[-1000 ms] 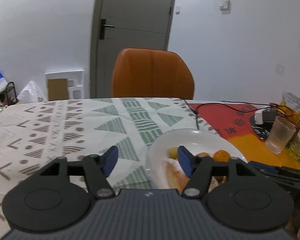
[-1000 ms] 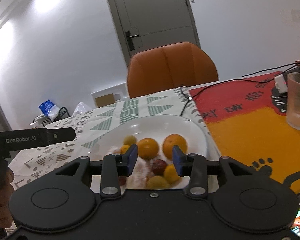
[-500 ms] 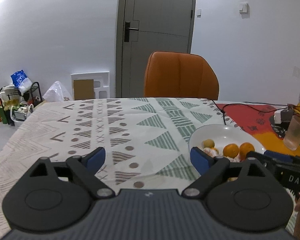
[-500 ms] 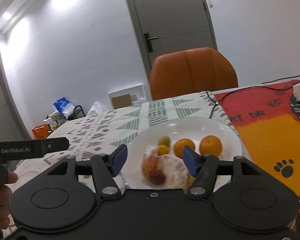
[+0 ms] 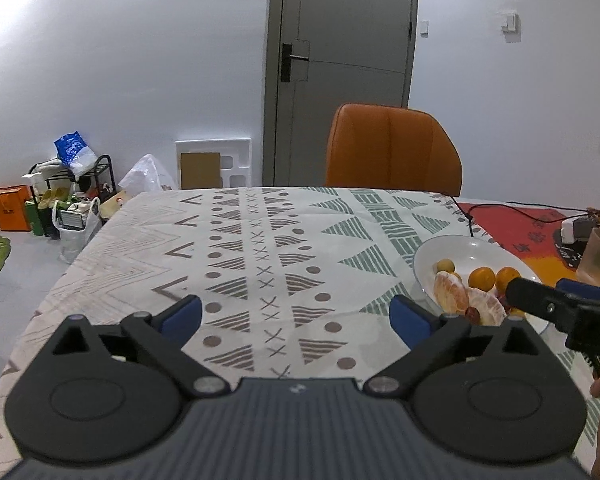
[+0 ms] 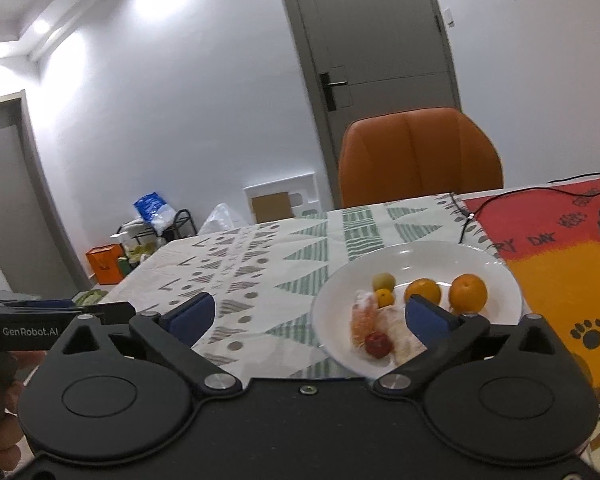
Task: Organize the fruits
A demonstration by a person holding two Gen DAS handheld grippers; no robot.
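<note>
Oranges (image 6: 467,291) and peeled segments (image 6: 364,318) lie on white plate (image 6: 420,254).

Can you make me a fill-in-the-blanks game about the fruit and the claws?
1. The fruit lies on a round white ____.
2. The chair behind the table is coloured ____.
3. The right claw, its jaws just opening, holds ____.
4. The number of whole oranges behind the peeled orange is ____.

Missing words: plate; orange; nothing; two

A home dining room. A cloth-covered table (image 5: 260,248) faces an orange chair (image 5: 392,148), a grey door (image 5: 340,60) and floor clutter (image 5: 60,200).
</note>
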